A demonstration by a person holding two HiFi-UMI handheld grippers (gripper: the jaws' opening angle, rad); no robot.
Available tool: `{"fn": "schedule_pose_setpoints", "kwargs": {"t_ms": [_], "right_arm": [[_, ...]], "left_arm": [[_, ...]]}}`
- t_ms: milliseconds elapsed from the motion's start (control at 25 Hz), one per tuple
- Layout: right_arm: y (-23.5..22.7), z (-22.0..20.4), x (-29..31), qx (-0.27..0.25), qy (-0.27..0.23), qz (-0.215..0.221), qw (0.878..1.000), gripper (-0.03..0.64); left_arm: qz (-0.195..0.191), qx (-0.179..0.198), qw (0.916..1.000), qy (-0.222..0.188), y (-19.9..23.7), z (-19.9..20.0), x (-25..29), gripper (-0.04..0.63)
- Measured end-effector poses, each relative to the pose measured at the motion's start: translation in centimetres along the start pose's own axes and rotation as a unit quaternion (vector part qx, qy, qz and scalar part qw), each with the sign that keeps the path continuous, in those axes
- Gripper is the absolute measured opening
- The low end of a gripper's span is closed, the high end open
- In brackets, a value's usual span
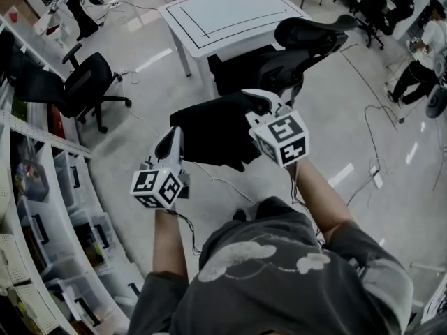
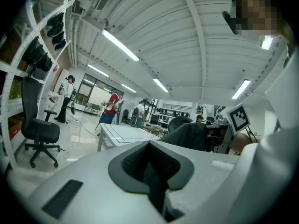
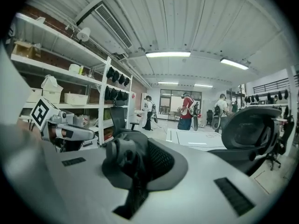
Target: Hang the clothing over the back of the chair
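Big open workshop room: pale glossy floor (image 1: 332,142) with cables trailing across it, and storage shelves (image 1: 42,208) full of bins curving down the left of the head view. A white desk (image 1: 230,12) with a black rectangle outlined on its top stood ahead. Just in front of it was the black office chair (image 1: 307,44) with a headrest. A second black chair (image 1: 84,82) sat off to the left by the shelves, well apart from everything else. A few people stood around further back (too small to say much about them).

The clothing (image 1: 213,135) was a black garment, held up in the air between the two grippers on the person's side of the chair. It wasn't draped over the chair back yet. It hung as a slack bundle with its lower edge drooping around the middle. Whether it brushed the chair anywhere I couldn't tell.

The left hand-held gripper (image 2: 150,167) had its jaws closed, and its own view showed a strip of dark fabric pinched in the slit between the pads. The right hand-held gripper (image 3: 135,167) was clamped on the clothing too, with a wad of black cloth bunched up at the pads. In the head view the right one sat higher in the picture and nearer the chair, the left one lower and nearer the person. Both marker cubes faced up toward the head camera.
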State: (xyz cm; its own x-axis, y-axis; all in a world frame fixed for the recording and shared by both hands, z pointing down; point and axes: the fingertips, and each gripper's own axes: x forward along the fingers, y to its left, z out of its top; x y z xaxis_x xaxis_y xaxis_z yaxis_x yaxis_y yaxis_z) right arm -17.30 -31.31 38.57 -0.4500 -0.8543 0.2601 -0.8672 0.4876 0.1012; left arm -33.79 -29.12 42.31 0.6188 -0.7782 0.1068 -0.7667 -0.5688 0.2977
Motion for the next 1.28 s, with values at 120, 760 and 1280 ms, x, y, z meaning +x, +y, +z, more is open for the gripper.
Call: {"fn": "schedule_pose_setpoints", "kwargs": {"t_ms": [120,760,1280], "right_arm": [[-0.1,0.6,1.3,-0.005,-0.005,0.018,1.000,-0.006],[-7.6,8.4,10.9,-0.046,-0.085,0.154,0.983,-0.006],[-18.0,20.0,17.6,-0.056,-0.173,0.157,0.971,-0.006]], "left_arm": [[0.017,0.000,0.9998,-0.008,0.7,0.5,0.2,0.002],[0.123,0.040,0.9900,-0.056,1.3,5.4,9.8,0.002],[0.176,0.069,0.9762,-0.105,2.4,12.1,17.0,0.002]]}}
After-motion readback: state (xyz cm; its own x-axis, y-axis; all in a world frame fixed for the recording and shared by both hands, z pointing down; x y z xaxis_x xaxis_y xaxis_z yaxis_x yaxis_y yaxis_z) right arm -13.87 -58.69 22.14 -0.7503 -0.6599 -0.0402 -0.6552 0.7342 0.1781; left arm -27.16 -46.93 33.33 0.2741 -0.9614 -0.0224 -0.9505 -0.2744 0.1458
